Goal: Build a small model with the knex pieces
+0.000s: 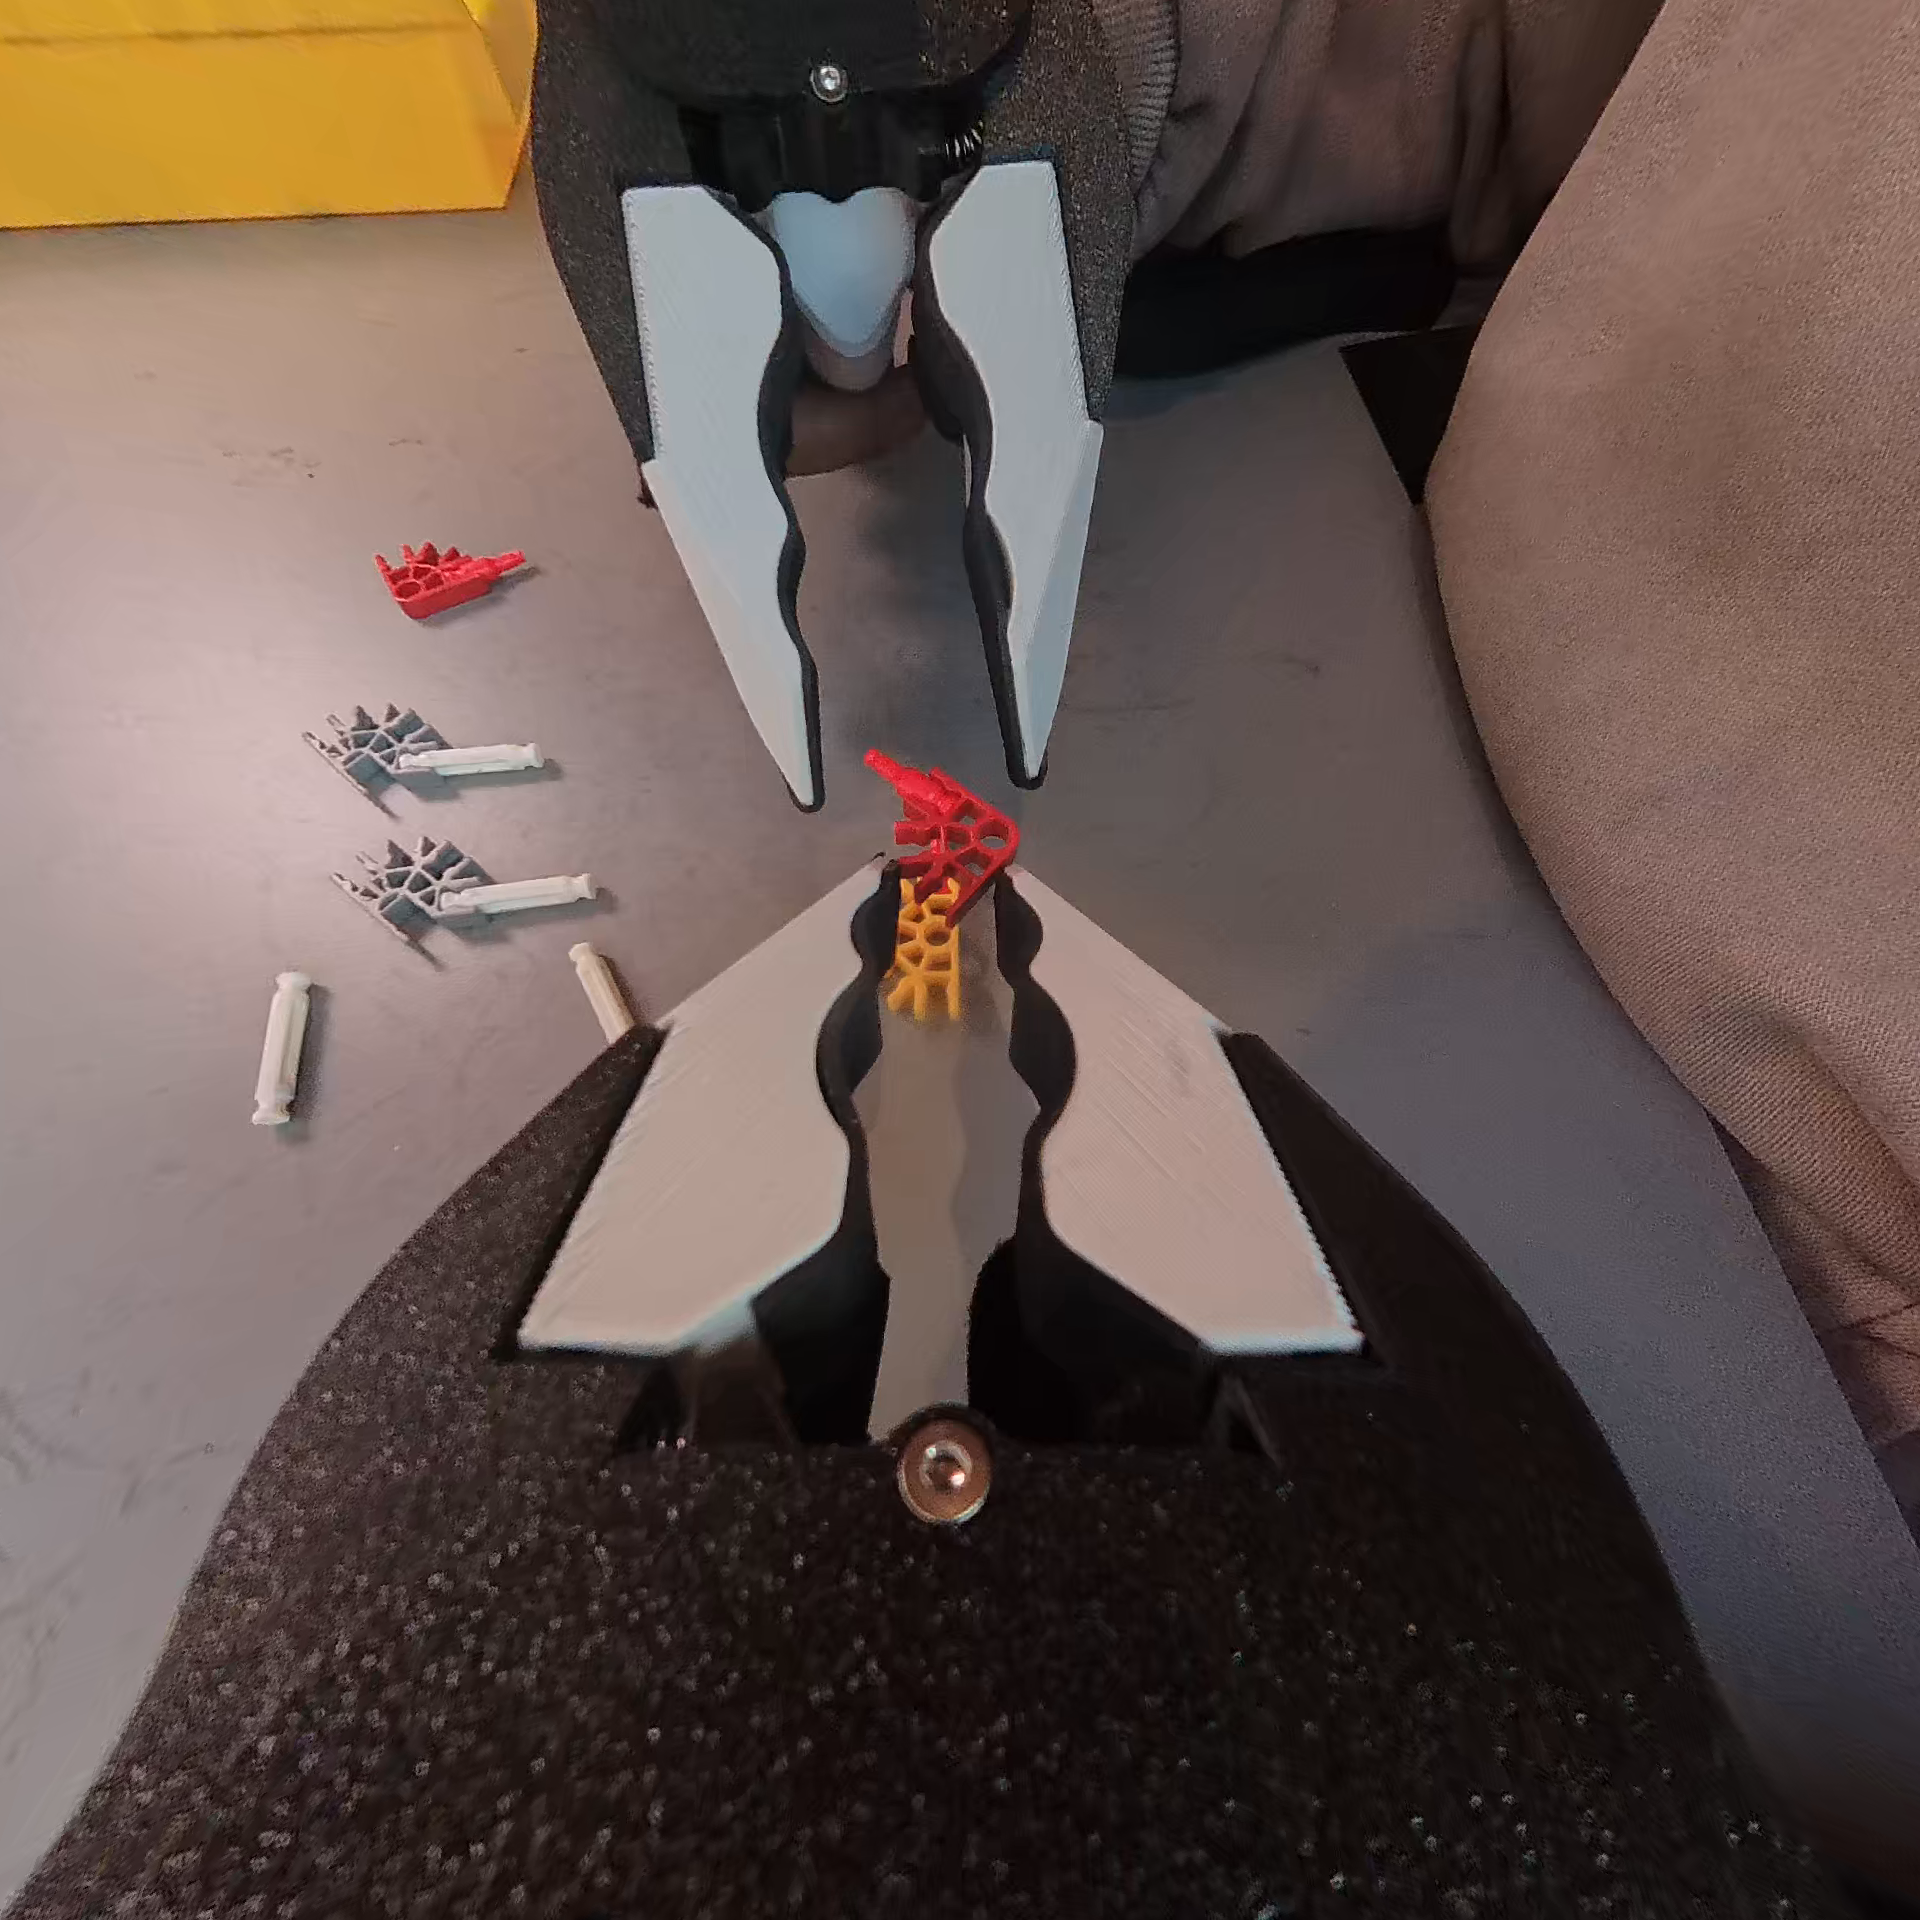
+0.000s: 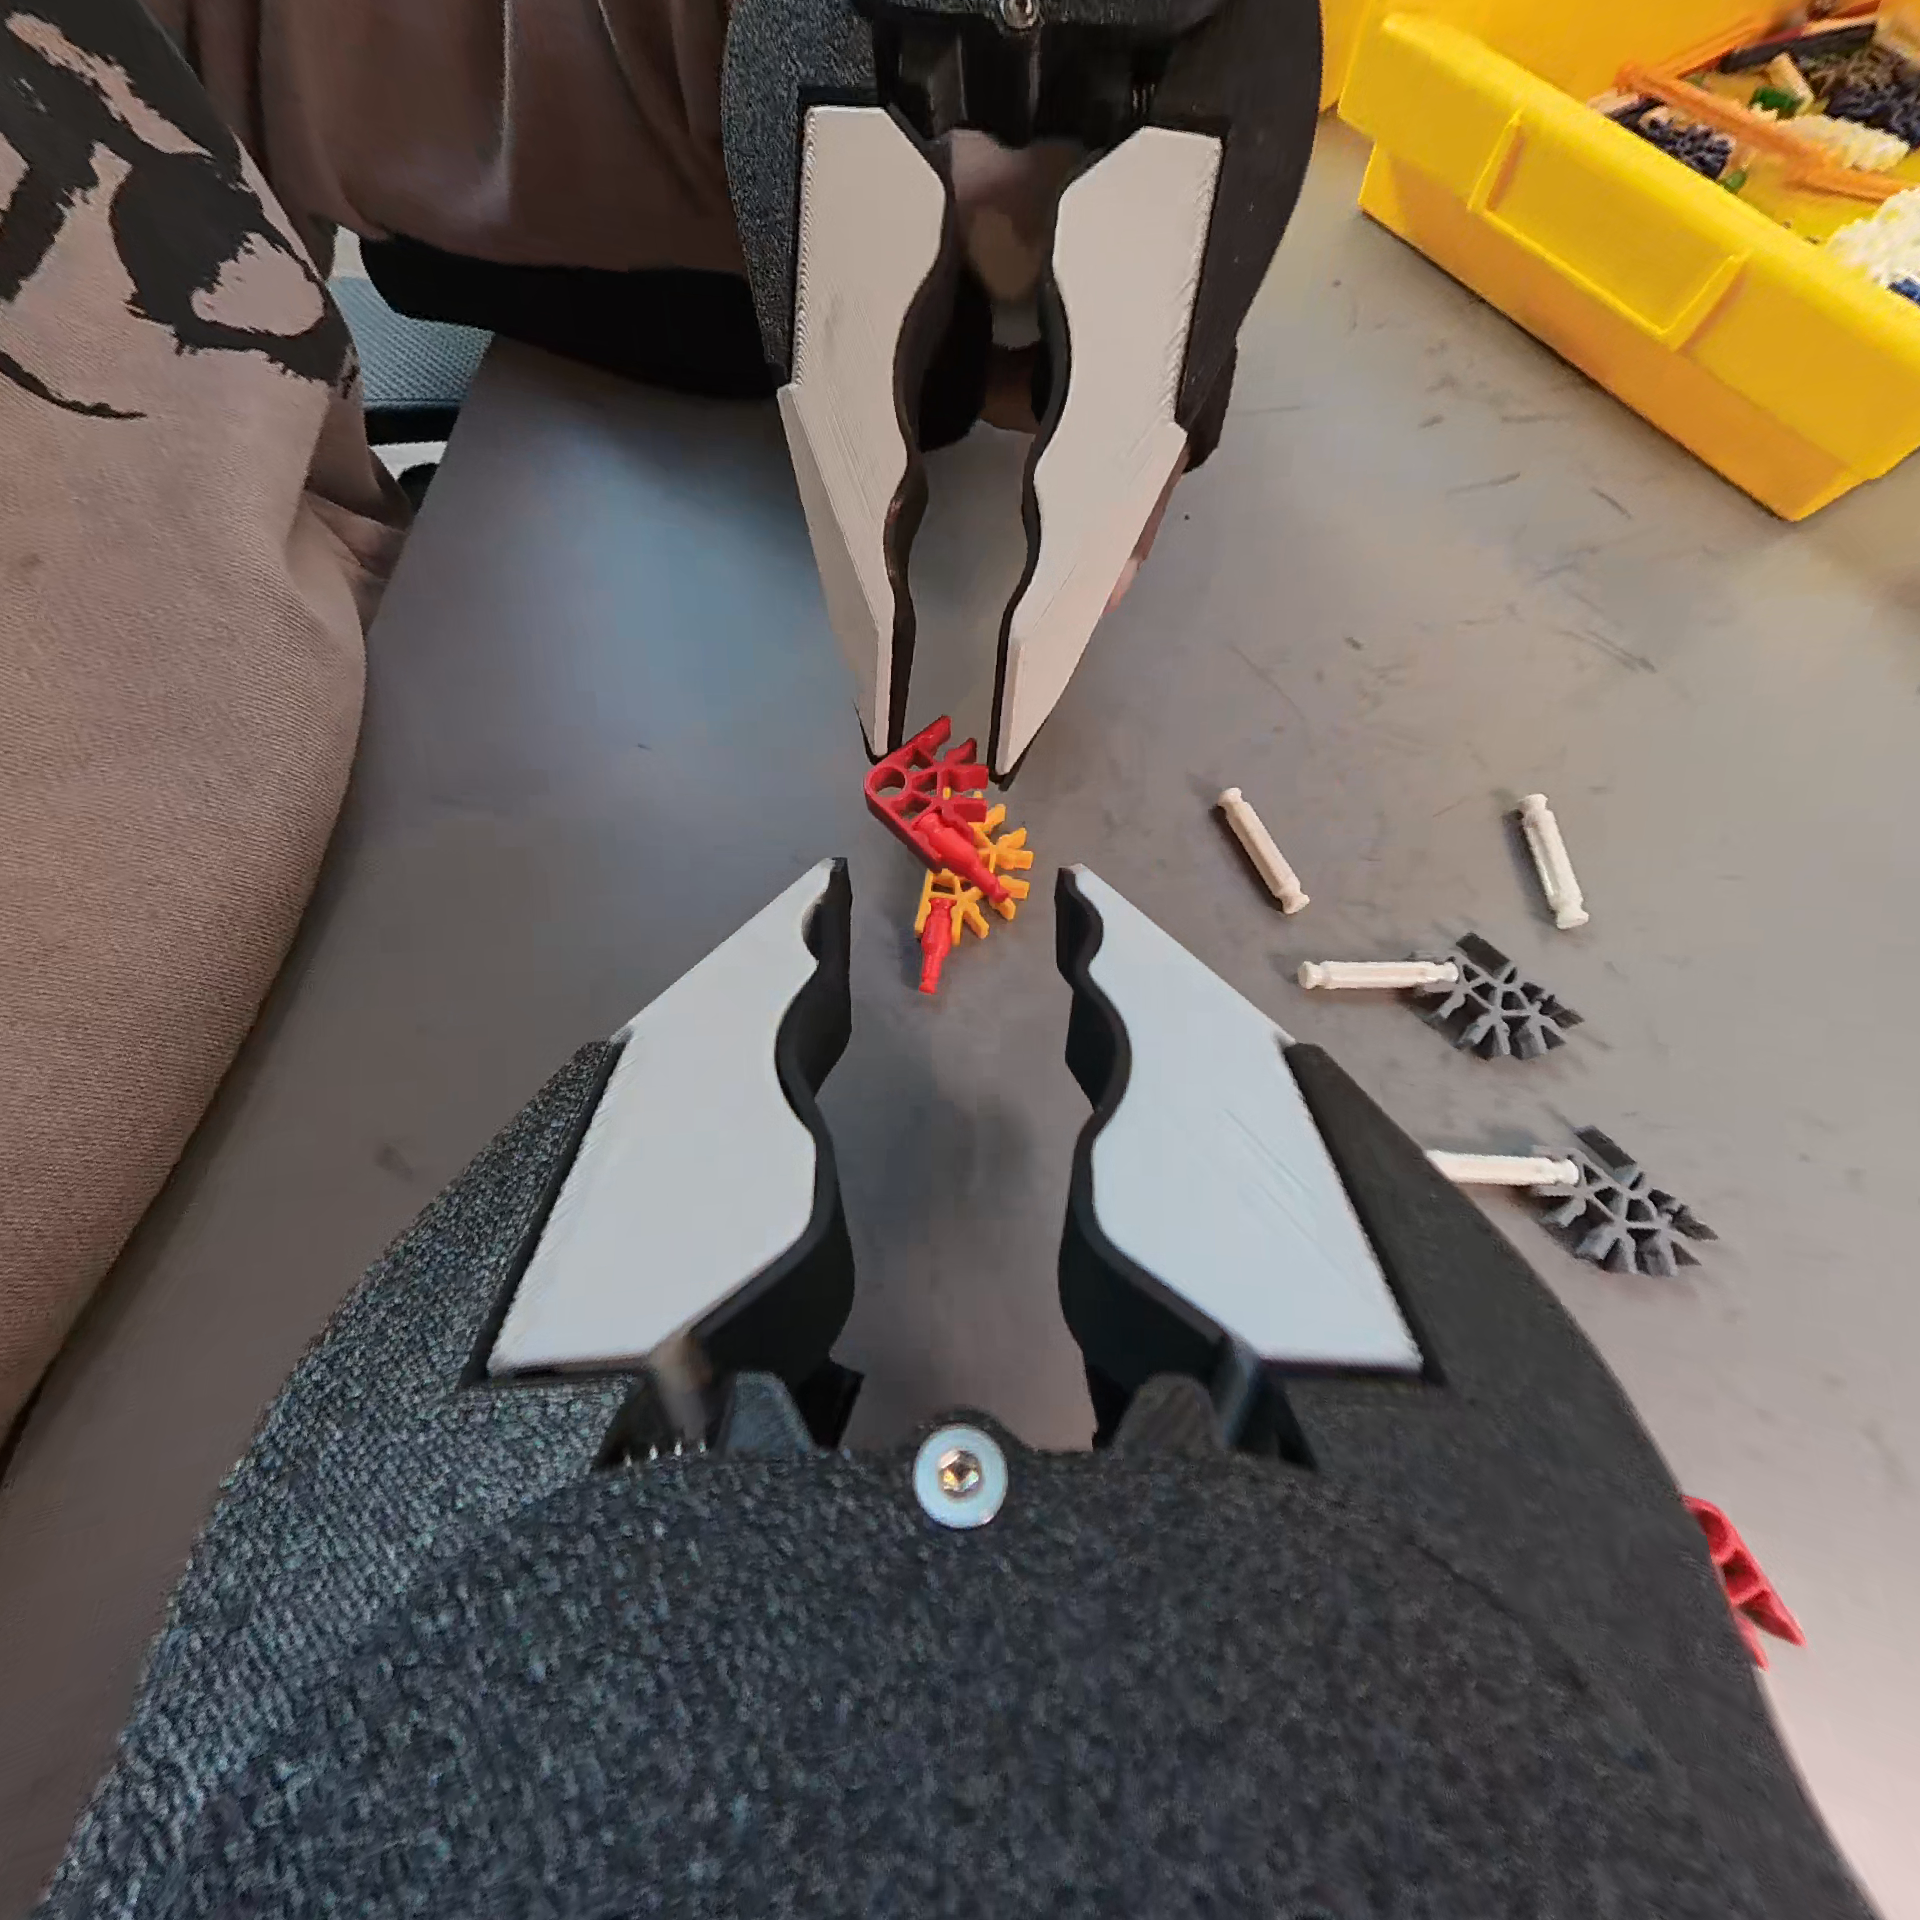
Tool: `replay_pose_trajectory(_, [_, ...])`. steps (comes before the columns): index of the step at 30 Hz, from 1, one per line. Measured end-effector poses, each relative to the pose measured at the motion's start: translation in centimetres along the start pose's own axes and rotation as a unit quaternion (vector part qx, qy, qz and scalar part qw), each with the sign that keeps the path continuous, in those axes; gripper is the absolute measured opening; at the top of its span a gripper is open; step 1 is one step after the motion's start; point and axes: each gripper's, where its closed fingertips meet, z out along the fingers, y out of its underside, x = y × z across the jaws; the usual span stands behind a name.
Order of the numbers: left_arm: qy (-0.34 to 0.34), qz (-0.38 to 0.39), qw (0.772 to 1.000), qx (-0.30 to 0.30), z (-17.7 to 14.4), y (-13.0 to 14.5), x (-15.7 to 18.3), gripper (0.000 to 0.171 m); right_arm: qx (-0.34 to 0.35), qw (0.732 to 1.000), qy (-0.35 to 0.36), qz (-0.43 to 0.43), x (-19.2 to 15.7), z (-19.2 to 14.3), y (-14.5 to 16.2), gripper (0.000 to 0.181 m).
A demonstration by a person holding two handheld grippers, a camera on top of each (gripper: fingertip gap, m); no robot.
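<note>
Two grippers: left gripper [image 1: 940, 878] pinching red connector [image 1: 951, 831]; right gripper [image 2: 951, 883] spread.

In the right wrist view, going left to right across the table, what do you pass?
Brown fabric sleeve → red and orange connector cluster → nearer loose white rod → farther loose white rod → yellow plastic bin.

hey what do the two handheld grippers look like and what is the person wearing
Both the left gripper and the right gripper have speckled black bodies, a silver screw at the centre, and two pale grey ribbed tapering fingers with wavy black inner pads. The person wears a brown sleeve with black markings.
</note>
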Motion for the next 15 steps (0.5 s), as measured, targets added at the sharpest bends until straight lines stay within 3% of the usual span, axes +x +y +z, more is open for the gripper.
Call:
replay_pose_trajectory(6, [0.023, 0.002, 1.0, 0.014, 0.1, -0.4, 0.9, 0.018, 0.01, 0.999, -0.016, -0.035, -1.1, 0.2, -0.5, 0.016])
replay_pose_trajectory(15, [0.019, 0.002, 1.0, 0.016, 0.1, -0.5, 0.8, 0.016, 0.014, 0.999, -0.02, -0.04, -1.3, 0.1, -0.6, 0.011])
